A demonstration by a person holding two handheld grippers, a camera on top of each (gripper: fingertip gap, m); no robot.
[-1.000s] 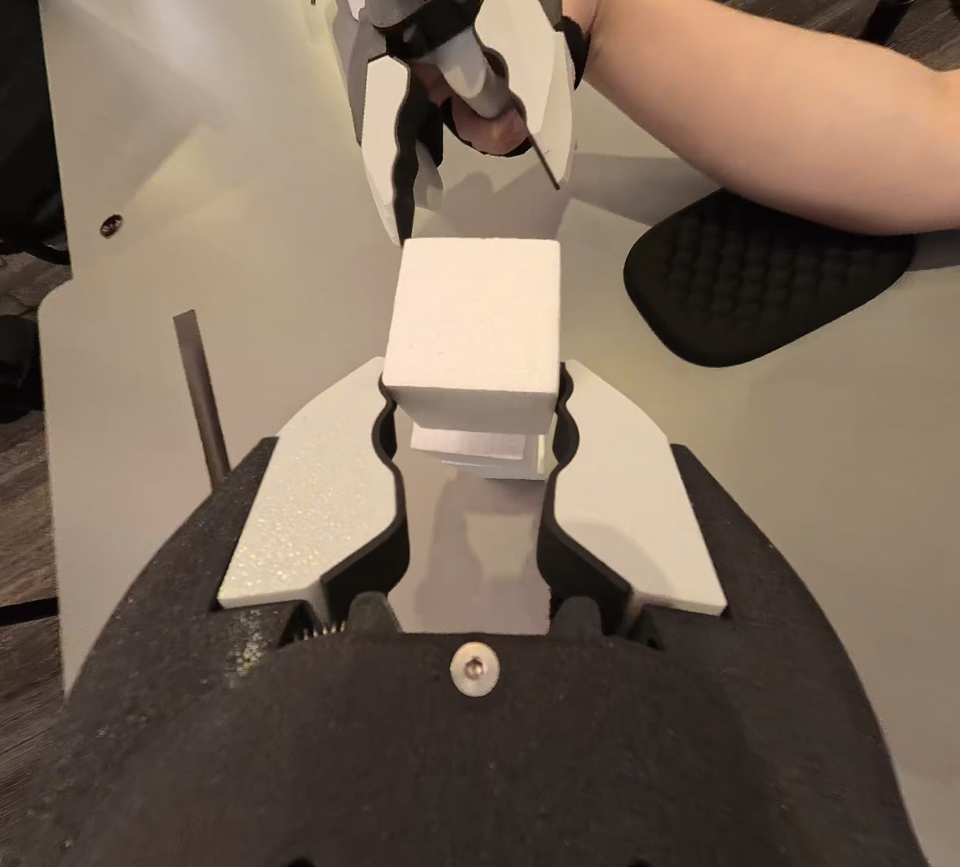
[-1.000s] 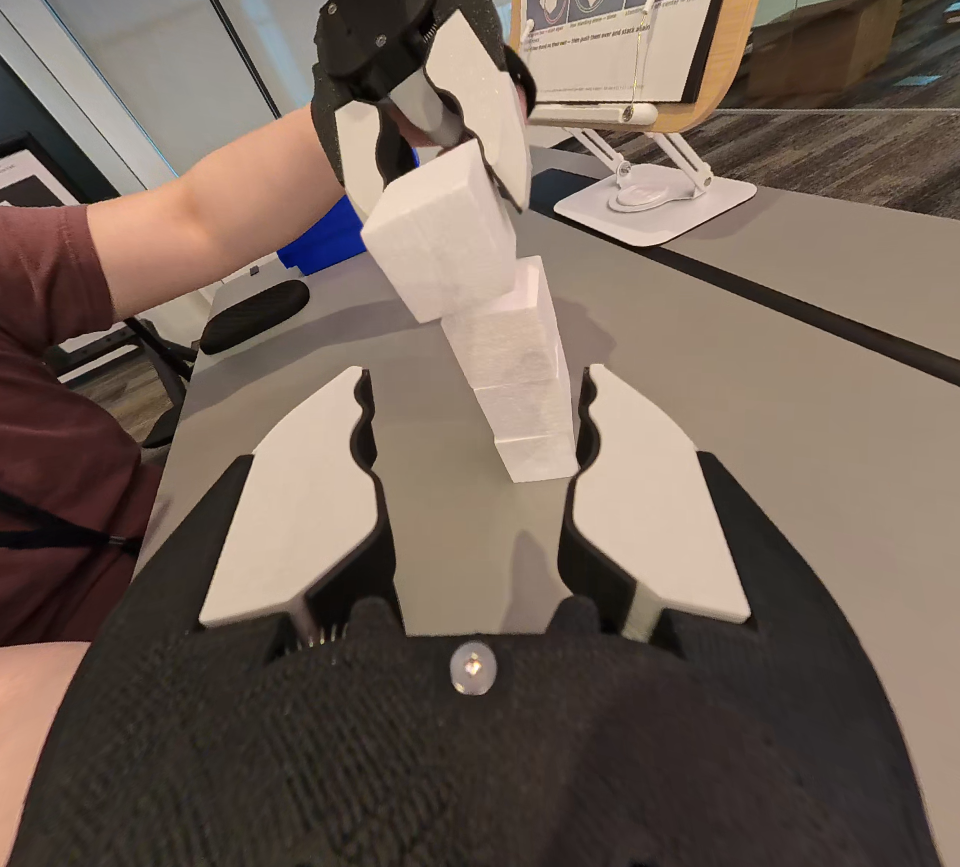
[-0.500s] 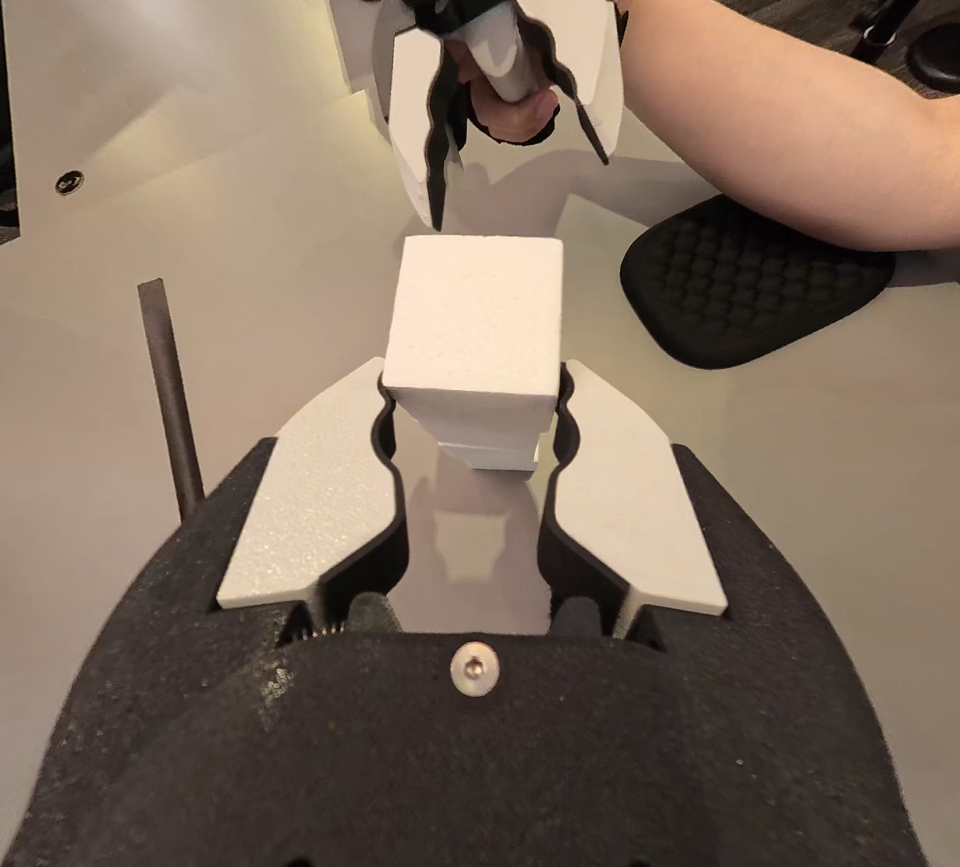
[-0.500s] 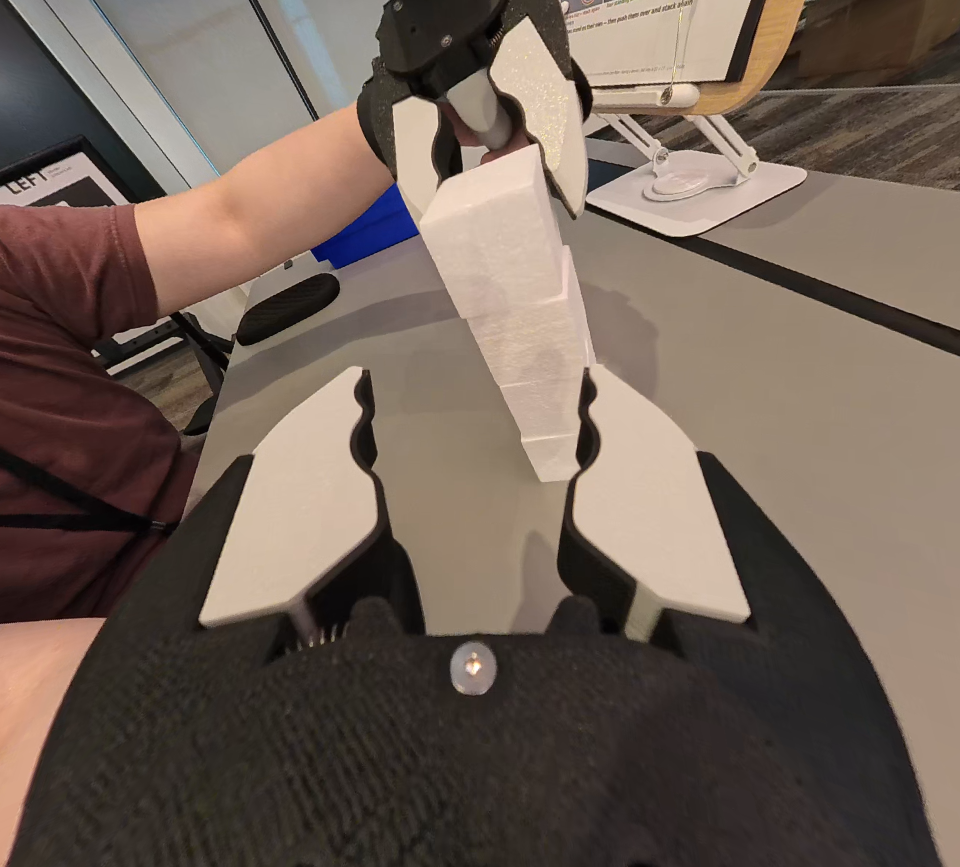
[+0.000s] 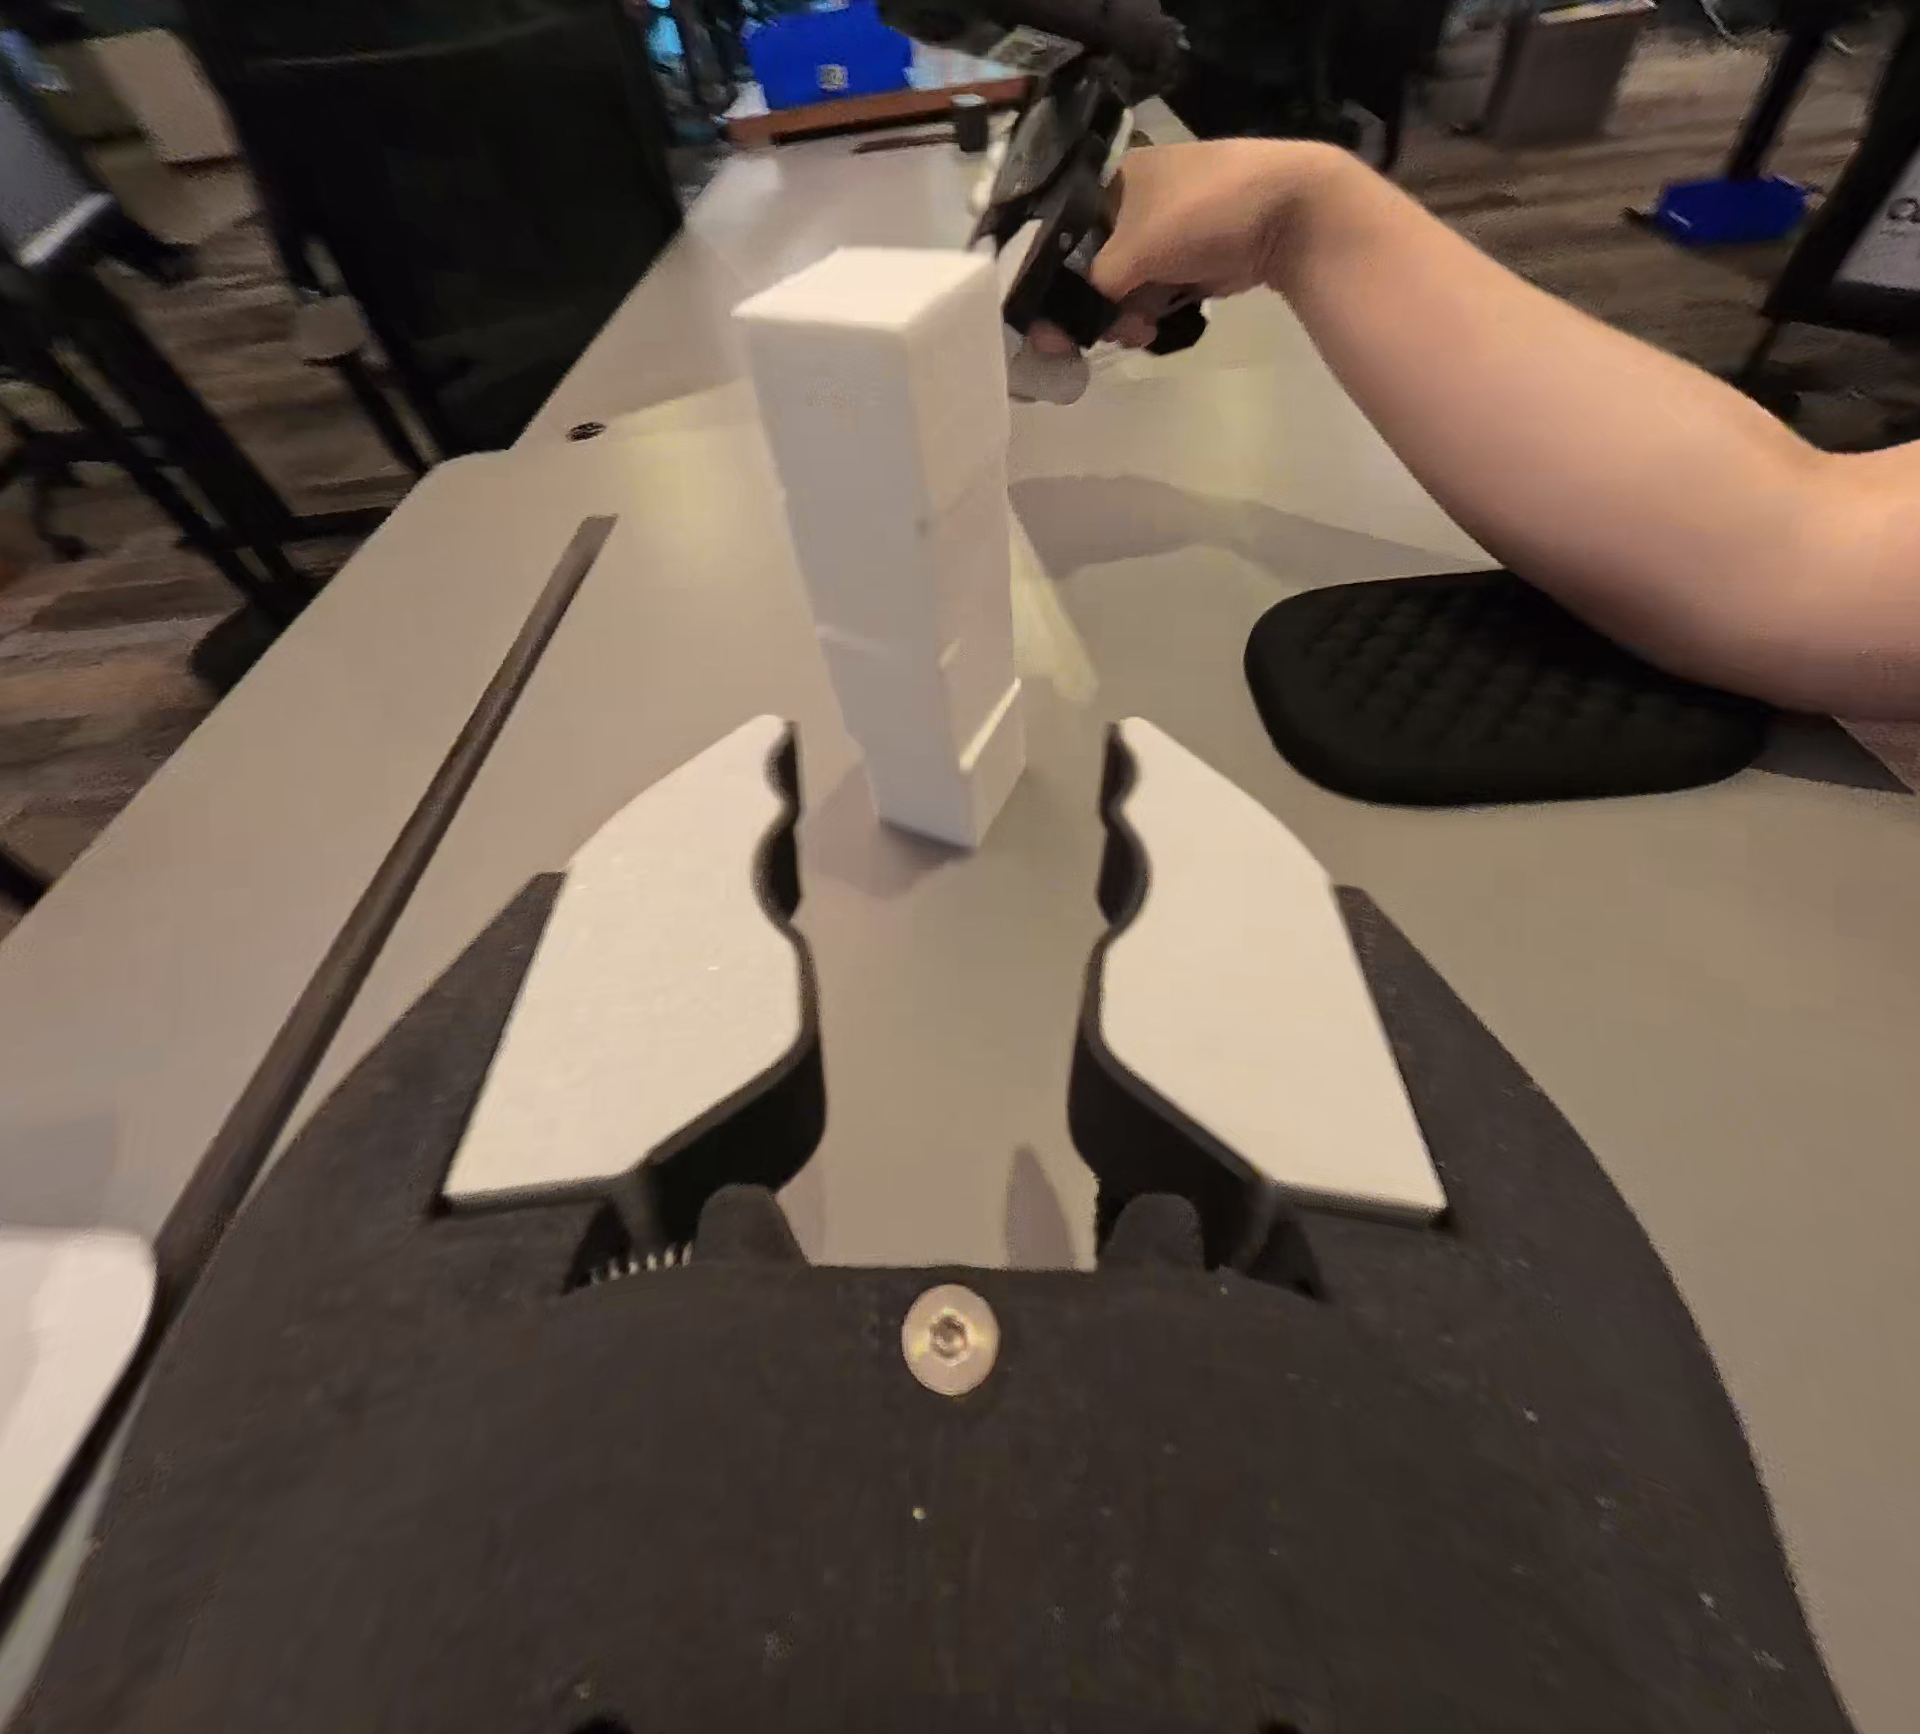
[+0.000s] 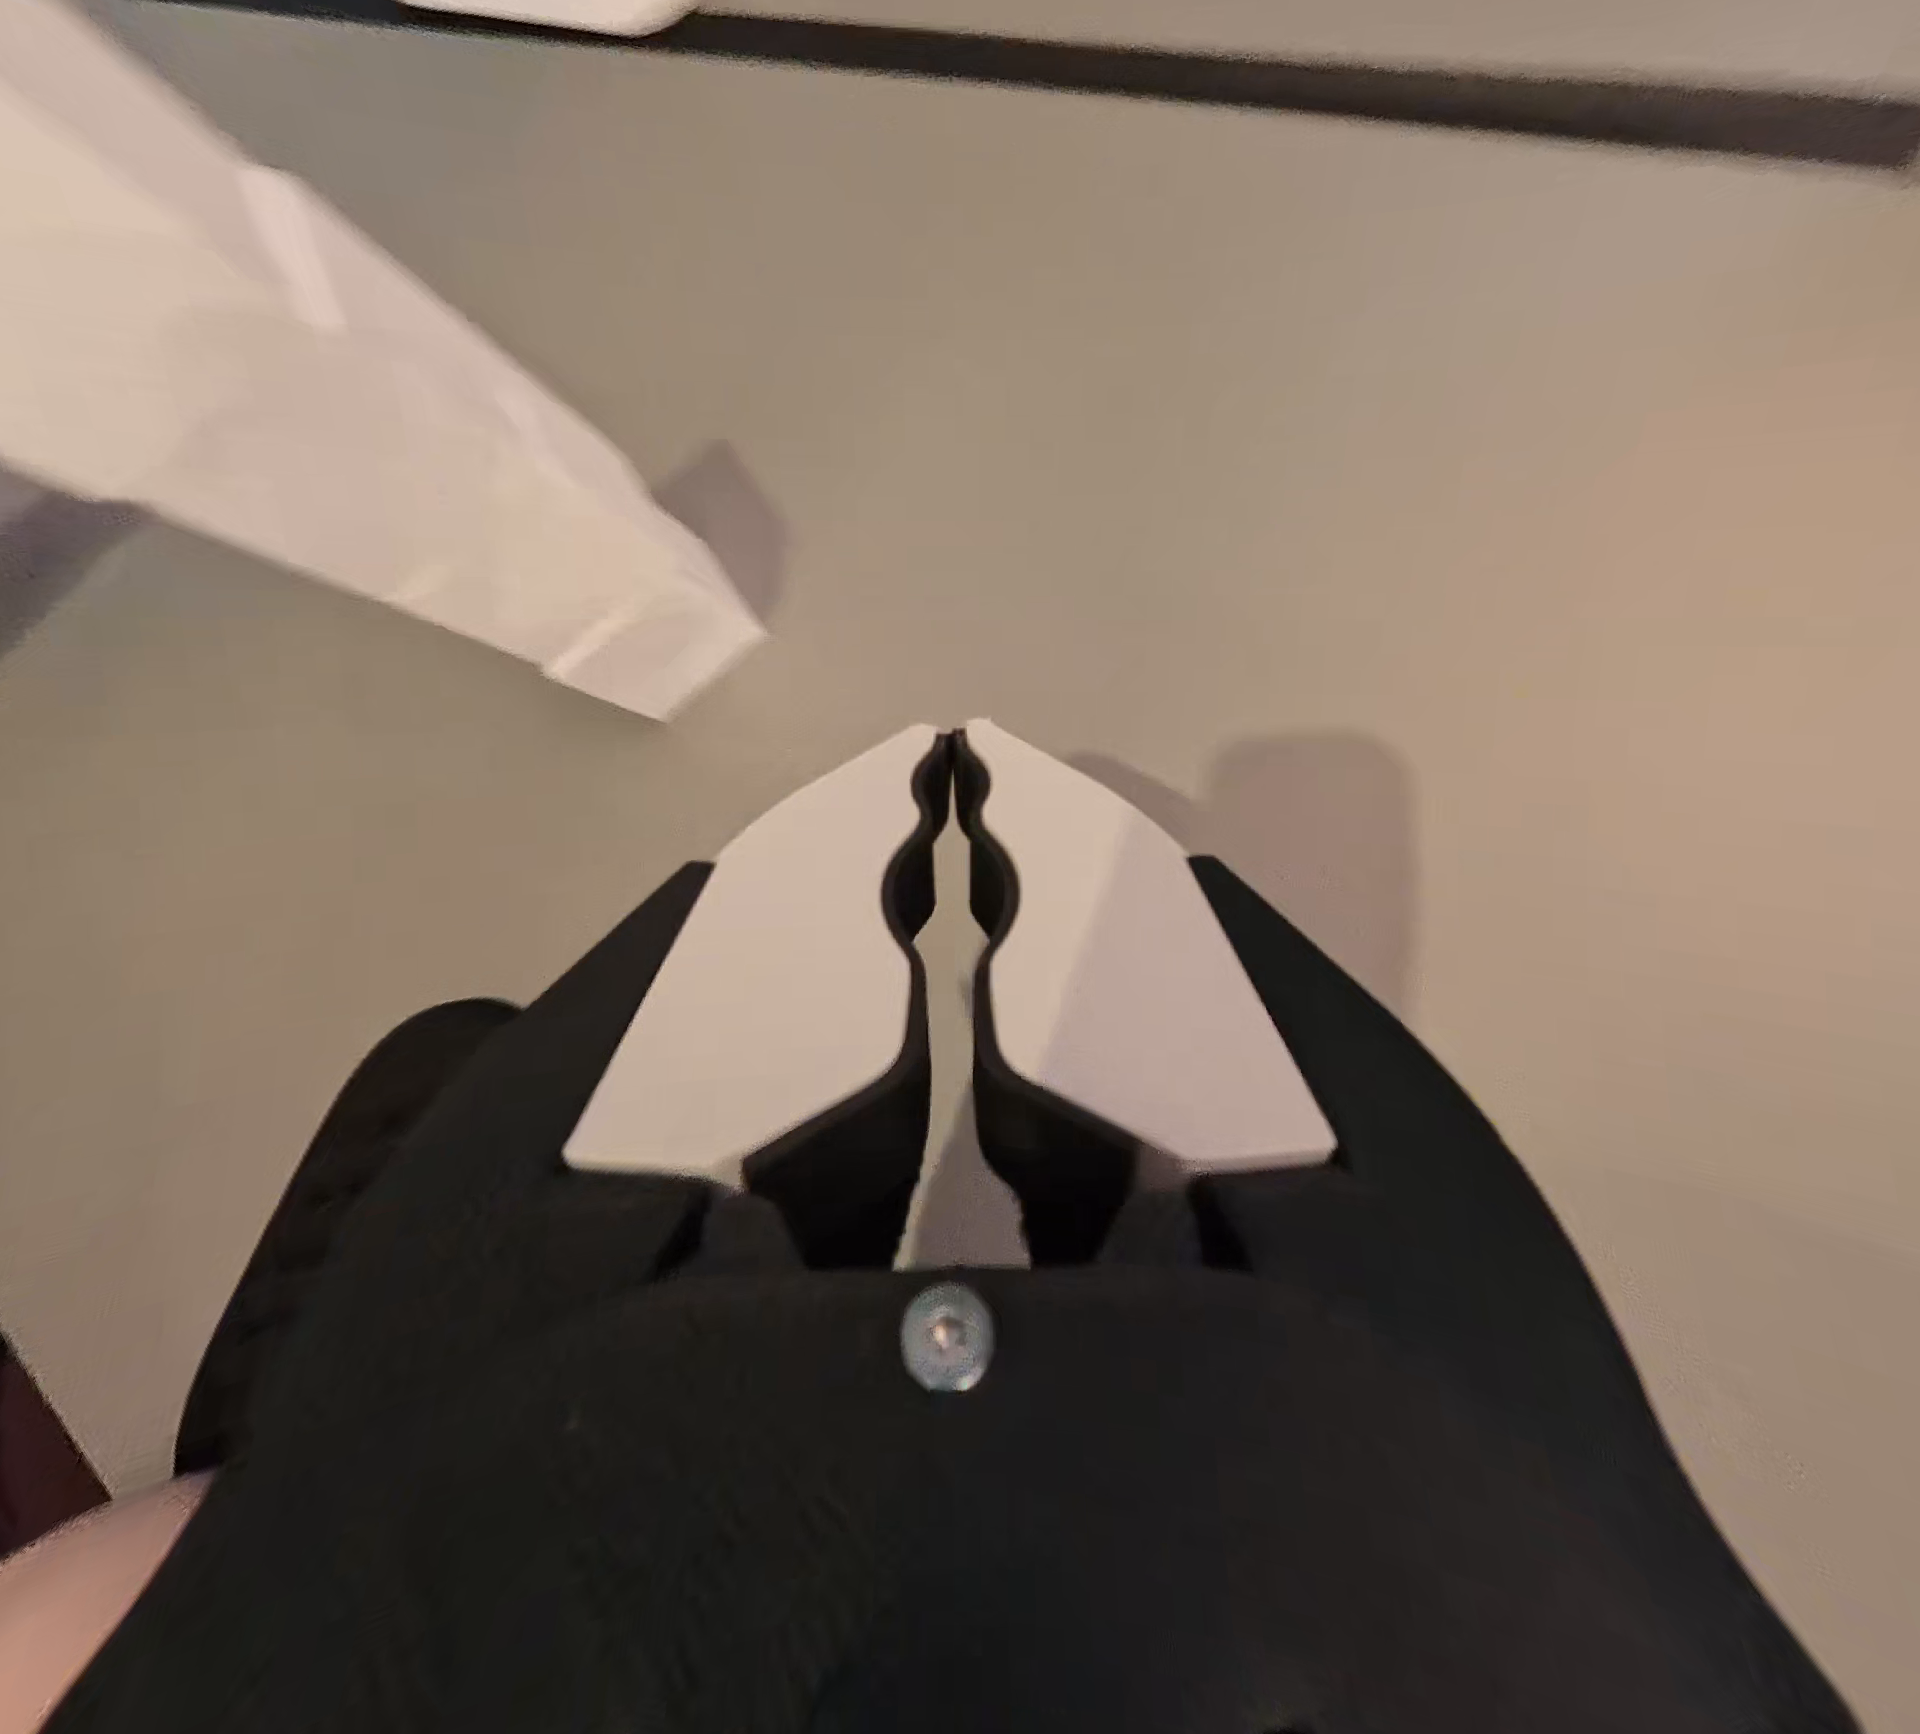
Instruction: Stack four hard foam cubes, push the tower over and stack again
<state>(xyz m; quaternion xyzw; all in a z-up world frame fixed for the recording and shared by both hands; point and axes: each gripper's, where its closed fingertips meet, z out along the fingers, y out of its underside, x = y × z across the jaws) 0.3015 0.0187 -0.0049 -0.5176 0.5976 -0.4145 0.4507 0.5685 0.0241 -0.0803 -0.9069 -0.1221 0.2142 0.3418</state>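
The tower (image 5: 894,541) of four cubes now stands alone on the surface (image 5: 1455,957), just ahead of the left gripper (image 5: 951,811), whose jaws gape wide and hold nothing; a second ago they clasped the top cube above three. The right gripper (image 6: 954,739) has since closed its jaws tip to tip, empty, with the tower's base ahead and left of them (the view is blurred). In the left view it sits beside the top cube. Stacking looks done; the push-over likely comes next.

Matt white foam cubes (image 5: 894,541), smooth grey table (image 5: 1455,957)
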